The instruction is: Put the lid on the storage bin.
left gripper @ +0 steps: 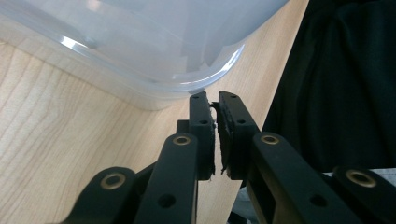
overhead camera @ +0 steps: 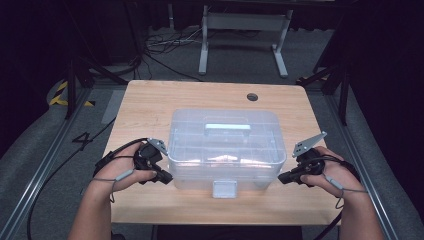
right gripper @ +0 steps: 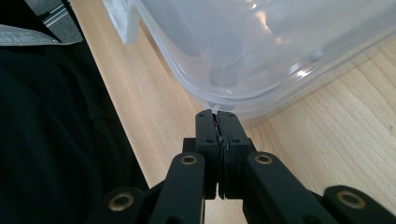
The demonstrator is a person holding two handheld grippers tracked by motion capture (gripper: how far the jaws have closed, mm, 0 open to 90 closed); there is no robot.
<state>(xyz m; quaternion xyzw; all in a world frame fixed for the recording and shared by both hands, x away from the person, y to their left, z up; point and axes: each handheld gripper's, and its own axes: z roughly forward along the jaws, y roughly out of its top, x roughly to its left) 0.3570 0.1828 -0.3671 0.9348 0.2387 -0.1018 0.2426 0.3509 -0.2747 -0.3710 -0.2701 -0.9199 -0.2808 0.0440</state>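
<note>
While the clear lidded box (overhead camera: pixel 227 150) rests mid-table (overhead camera: pixel 150 100), it could be skewed if pushed unevenly: left gripper (left gripper: pixel 215 100) and right gripper (right gripper: pixel 216 113), jaws pressed together on nothing, are set at its near corners.

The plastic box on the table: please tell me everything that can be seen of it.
The plastic box is clear, rectangular, with rounded corners. Its lid is on, with a pale handle lying flat on top and a white latch at the near side. It stands upright in the middle of the wooden table. The left gripper and right gripper, jaws nearly closed, point at its near corners; whether they touch is unclear.
</note>
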